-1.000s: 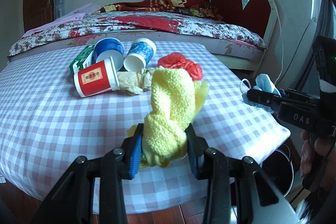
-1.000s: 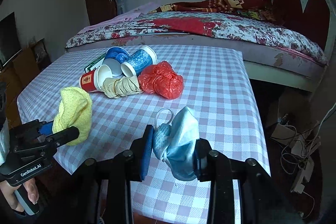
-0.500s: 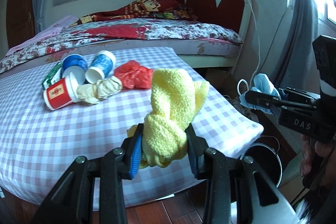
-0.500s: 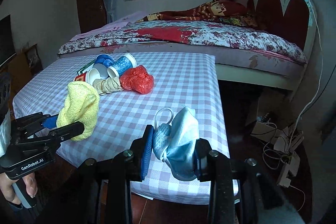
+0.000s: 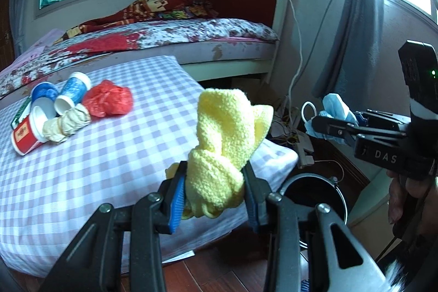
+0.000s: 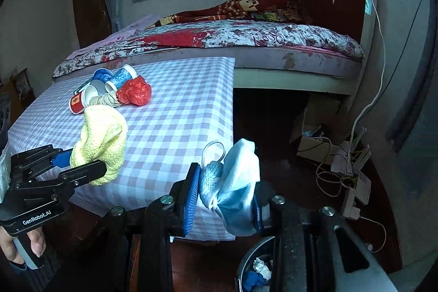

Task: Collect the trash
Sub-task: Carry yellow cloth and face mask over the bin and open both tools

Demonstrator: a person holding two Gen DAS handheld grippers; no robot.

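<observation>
**Both grippers loaded, near bench corner**

Left hand-held gripper (image 5: 213,196): clamped on a yellow cloth (image 5: 224,144), which stands up bunched between the blue pads. Right hand-held gripper (image 6: 224,199): clamped on a blue face mask (image 6: 232,182), ear loop sticking up on its left side.

Bin (image 5: 314,196): dark, round, on the floor just beyond and to the right of the left hand-held gripper, beside the bench (image 5: 109,149) corner. In the right wrist view its rim shows directly below the mask, with crumpled white and blue scraps inside.

Far left of both grippers, on the checked bench: paper cups (image 5: 30,127), a red plastic bag (image 5: 109,100), a beige wad (image 5: 65,125), clustered and touching.
</observation>
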